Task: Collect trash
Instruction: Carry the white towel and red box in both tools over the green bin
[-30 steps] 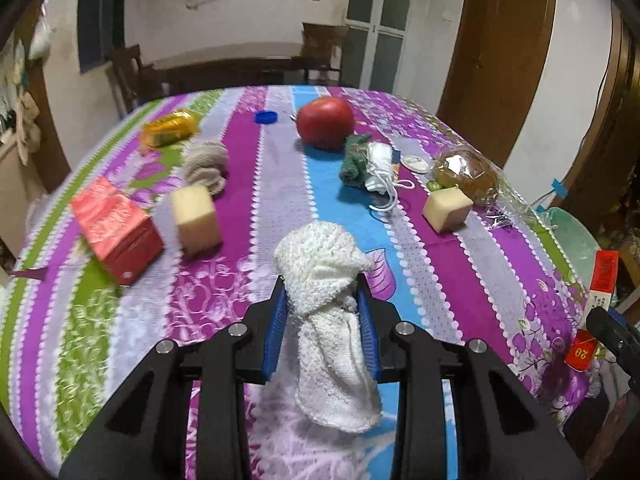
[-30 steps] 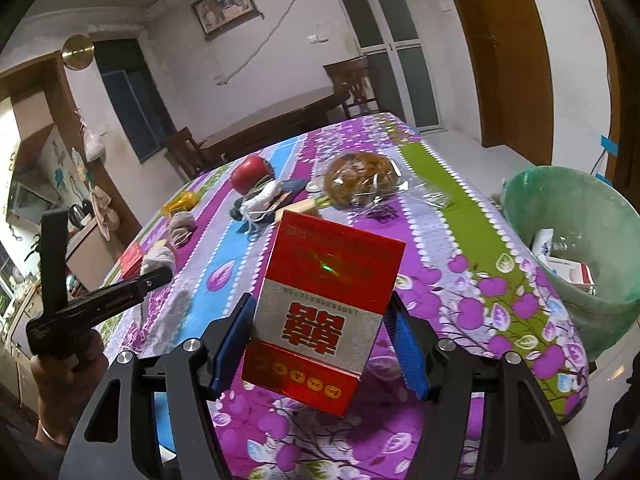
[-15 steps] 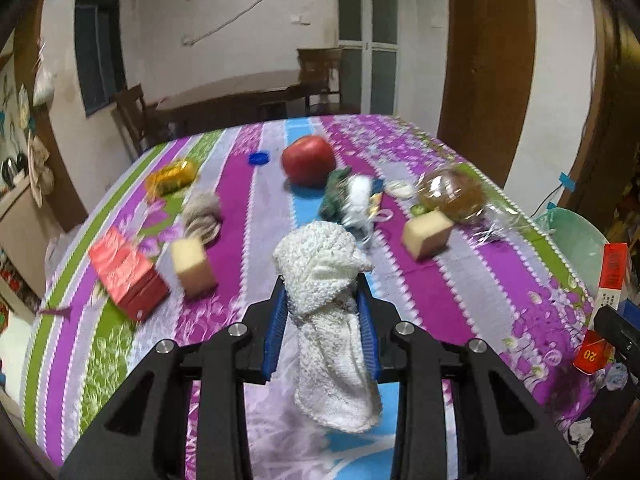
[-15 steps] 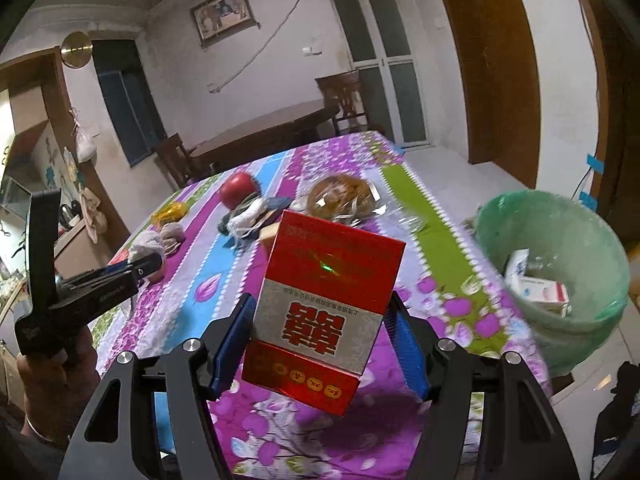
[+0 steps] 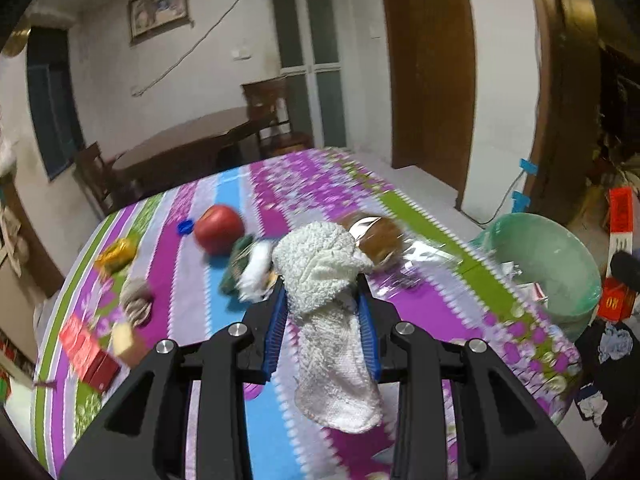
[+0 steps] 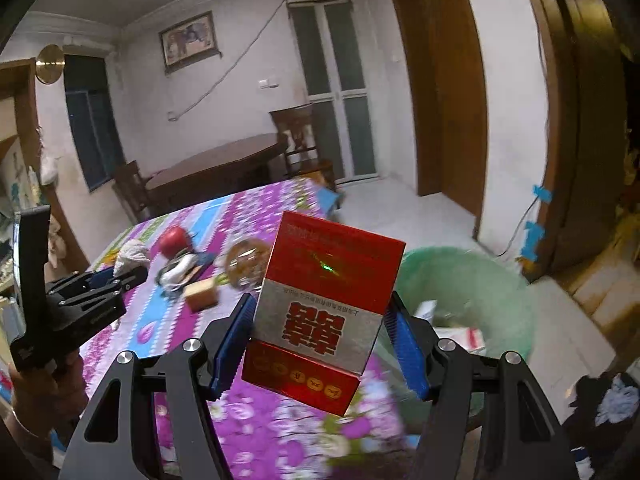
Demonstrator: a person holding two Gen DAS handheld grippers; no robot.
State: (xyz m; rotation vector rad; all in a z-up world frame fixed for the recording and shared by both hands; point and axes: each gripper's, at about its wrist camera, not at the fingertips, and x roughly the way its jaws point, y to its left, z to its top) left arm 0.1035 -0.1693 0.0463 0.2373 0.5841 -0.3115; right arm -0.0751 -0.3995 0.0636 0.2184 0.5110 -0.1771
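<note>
Beyond the table's right edge, a green bin (image 6: 464,280) is already holding some trash. The right gripper (image 6: 324,332) is clutching a red box (image 6: 326,304) near it; the left gripper (image 5: 322,332) is clutching a white cloth (image 5: 328,304). Several items are waiting on the table (image 5: 200,304).

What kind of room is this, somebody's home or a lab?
It looks like a home dining room: a table under a flowered tablecloth with an apple on it, a wooden table and chair behind, and a framed picture on the wall.
</note>
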